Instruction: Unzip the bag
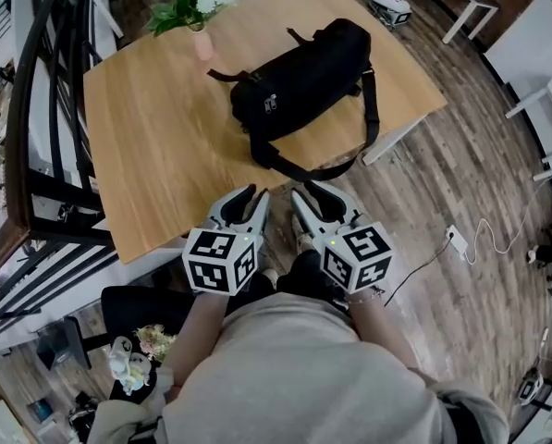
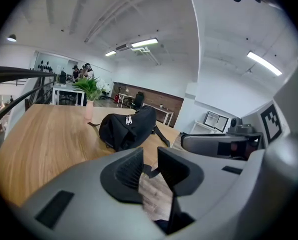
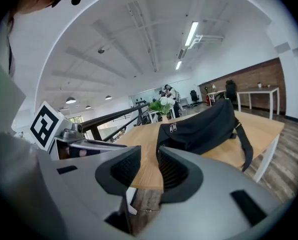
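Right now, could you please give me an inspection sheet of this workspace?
Surface: wooden table, mostly bare.
Job's things: black bag lying on the table, looks zipped, zip pulls together at its near end; its strap hangs over the table edge.
Clutter: pink vase of flowers beyond the bag.
Grippers: left tool and right tool both open and empty, near the table's front edge, short of the bag.
Cables: white cable on the floor, right.
Surroundings: wooden floor, black railing left, white tables beyond.
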Action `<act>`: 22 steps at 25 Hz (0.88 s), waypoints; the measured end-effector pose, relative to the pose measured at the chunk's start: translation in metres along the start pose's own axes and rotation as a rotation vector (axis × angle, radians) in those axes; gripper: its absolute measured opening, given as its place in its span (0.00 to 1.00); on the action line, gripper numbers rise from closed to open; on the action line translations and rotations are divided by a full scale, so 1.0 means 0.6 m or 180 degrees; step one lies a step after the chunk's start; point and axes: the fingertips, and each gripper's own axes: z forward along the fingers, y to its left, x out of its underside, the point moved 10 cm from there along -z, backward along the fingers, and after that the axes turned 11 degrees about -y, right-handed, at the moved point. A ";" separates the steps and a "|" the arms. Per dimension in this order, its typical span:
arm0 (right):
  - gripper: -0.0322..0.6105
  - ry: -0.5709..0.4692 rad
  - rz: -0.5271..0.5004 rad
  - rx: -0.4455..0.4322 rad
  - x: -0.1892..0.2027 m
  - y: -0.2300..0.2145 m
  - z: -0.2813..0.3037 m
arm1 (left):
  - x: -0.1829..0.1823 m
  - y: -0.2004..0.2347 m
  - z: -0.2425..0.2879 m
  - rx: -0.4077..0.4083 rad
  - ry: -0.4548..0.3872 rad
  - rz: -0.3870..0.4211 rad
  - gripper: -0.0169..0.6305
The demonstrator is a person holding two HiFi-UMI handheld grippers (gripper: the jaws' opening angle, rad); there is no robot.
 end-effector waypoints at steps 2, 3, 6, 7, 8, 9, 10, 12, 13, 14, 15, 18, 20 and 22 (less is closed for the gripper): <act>0.24 0.0004 -0.0025 -0.0040 -0.009 -0.022 0.020 | -0.008 0.010 0.022 -0.0075 -0.0037 -0.0021 0.18; 0.24 -0.0004 -0.0038 -0.0057 -0.016 -0.034 0.030 | -0.013 0.013 0.034 -0.0104 -0.0059 -0.0027 0.18; 0.24 -0.0048 -0.0092 -0.0124 -0.044 -0.072 0.063 | -0.034 0.021 0.075 -0.0174 -0.0132 -0.0024 0.18; 0.24 -0.0059 -0.0112 -0.0153 -0.054 -0.085 0.073 | -0.040 0.022 0.089 -0.0201 -0.0152 -0.0025 0.18; 0.24 -0.0066 -0.0130 -0.0183 -0.063 -0.099 0.082 | -0.045 0.024 0.103 -0.0236 -0.0171 -0.0031 0.18; 0.24 -0.0069 -0.0145 -0.0215 -0.071 -0.112 0.091 | -0.049 0.025 0.116 -0.0274 -0.0189 -0.0040 0.18; 0.24 -0.0069 -0.0158 -0.0248 -0.078 -0.124 0.101 | -0.054 0.027 0.128 -0.0313 -0.0207 -0.0051 0.18; 0.24 -0.0060 -0.0175 -0.0322 -0.091 -0.147 0.120 | -0.063 0.029 0.152 -0.0386 -0.0230 -0.0064 0.18; 0.24 -0.0056 -0.0178 -0.0362 -0.096 -0.158 0.128 | -0.067 0.030 0.162 -0.0425 -0.0240 -0.0068 0.18; 0.24 -0.0057 -0.0181 -0.0405 -0.101 -0.168 0.136 | -0.070 0.031 0.172 -0.0467 -0.0254 -0.0070 0.18; 0.23 -0.0065 -0.0186 -0.0449 -0.106 -0.179 0.144 | -0.073 0.032 0.182 -0.0509 -0.0274 -0.0074 0.18; 0.22 -0.0089 -0.0209 -0.0574 -0.123 -0.210 0.166 | -0.082 0.034 0.211 -0.0636 -0.0345 -0.0101 0.18; 0.21 -0.0092 -0.0227 -0.0655 -0.132 -0.229 0.180 | -0.085 0.035 0.229 -0.0719 -0.0378 -0.0130 0.18; 0.21 -0.0078 -0.0254 -0.0746 -0.139 -0.244 0.194 | -0.087 0.036 0.245 -0.0800 -0.0408 -0.0148 0.18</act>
